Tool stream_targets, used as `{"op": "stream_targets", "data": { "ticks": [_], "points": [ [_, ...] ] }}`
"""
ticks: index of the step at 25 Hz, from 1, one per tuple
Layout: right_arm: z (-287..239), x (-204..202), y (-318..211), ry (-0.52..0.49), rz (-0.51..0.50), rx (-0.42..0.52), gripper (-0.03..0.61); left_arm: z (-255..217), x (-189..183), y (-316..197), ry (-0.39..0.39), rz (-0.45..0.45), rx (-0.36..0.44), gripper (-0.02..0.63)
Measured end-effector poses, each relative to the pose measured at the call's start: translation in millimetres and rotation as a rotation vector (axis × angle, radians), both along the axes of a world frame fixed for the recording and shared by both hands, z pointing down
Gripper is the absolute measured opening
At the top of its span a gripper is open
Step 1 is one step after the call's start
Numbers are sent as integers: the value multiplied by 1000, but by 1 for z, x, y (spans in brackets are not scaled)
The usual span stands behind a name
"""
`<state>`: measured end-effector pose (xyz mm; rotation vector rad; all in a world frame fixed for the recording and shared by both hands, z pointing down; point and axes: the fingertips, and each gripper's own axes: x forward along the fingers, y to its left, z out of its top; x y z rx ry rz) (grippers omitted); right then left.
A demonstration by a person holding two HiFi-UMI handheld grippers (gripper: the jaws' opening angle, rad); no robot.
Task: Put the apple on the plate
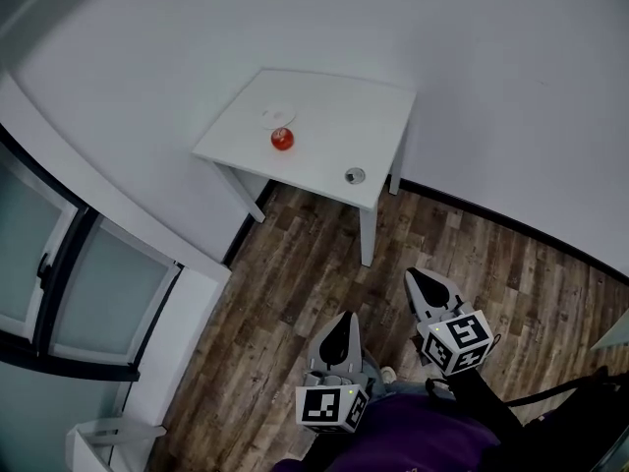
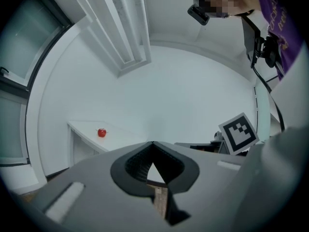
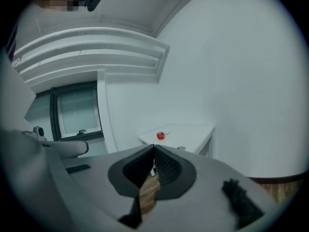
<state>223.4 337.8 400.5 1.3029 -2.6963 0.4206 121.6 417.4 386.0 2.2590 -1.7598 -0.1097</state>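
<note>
One red apple [image 1: 282, 139] is sitting on the one white table [image 1: 334, 106], just beside the one plate [image 1: 278, 117] (not on it). The left gripper [image 1: 345, 317] and the right gripper [image 1: 412, 274] are hanging over the floor [image 1: 285, 273], far from the table, each with its jaws squeezed together, holding nothing

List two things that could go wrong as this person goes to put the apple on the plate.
1. Both the left gripper and right gripper have shut jaws; arriving shut could knock the round apple rolling across the table.
2. The small round object near the table's front edge could be brushed off on the reach in.
</note>
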Motion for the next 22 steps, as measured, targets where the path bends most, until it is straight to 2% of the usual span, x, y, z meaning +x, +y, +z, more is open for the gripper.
{"op": "stream_targets", "data": {
  "ticks": [12,22],
  "points": [
    [-6,-64,-100,2,13,17,12,-7,-67,-106,8,12,26,6],
    [6,-97,-142,7,36,-6,12,8,-105,-148,19,13,0,6]
  ]
}}
